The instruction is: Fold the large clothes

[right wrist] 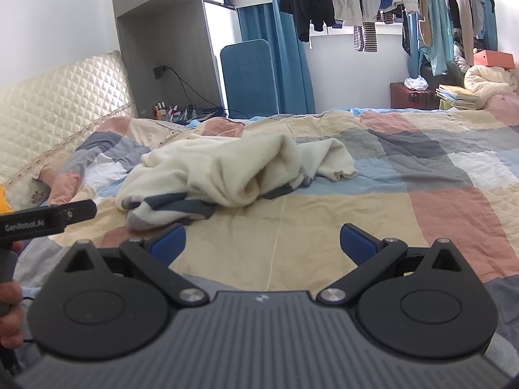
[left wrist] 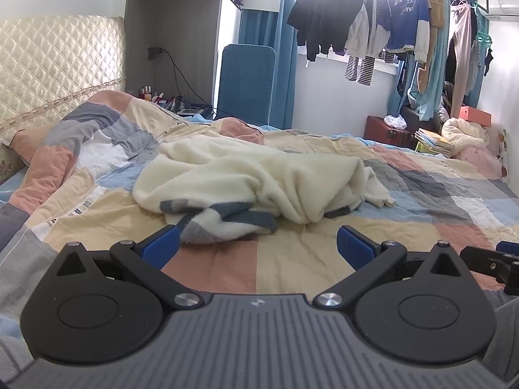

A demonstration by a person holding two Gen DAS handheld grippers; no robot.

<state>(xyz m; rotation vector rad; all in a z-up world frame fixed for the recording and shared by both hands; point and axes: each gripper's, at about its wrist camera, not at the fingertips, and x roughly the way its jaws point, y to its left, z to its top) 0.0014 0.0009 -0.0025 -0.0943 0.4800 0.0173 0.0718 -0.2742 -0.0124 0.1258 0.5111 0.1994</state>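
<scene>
Cream fleece garment point(left wrist: 246, 178): seen crumpled in a heap near the middle of the bed; grey and dark-blue striped trim is shown along its near edge; one loose end is trailed off toward the right; unfolded.
Garment in right view point(right wrist: 227, 171): same heap is seen left of centre; the striped edge is turned toward the camera.
Bedcover point(left wrist: 292, 259): checked patchwork in peach, beige, blue and grey; wrinkled; the garment is laid on it.
Left gripper point(left wrist: 258, 243): jaws are spread wide; nothing is held; blue pads point(left wrist: 160, 246) are seen low over the cover; the left pad is just beside the striped edge, contact cannot be told.
Right gripper point(right wrist: 262, 244): jaws are spread wide; nothing is held; blue fingertips point(right wrist: 356, 243) are seen over a beige patch; the garment is lying ahead and left of them.
Left unit from right view: black body marked GenRobot.AI point(right wrist: 48, 217) is seen at the left edge; a hand point(right wrist: 11, 304) is wrapped on its handle.
Headboard point(left wrist: 58, 64): quilted cream; at the left.
Hanging clothes point(left wrist: 373, 26): dark, blue and striped items on a rail before a bright window.
Blue curtain point(left wrist: 285, 64): beside the window.
Red box point(left wrist: 386, 129): past the far side of the bed; books point(left wrist: 434, 141) are stacked near it.
</scene>
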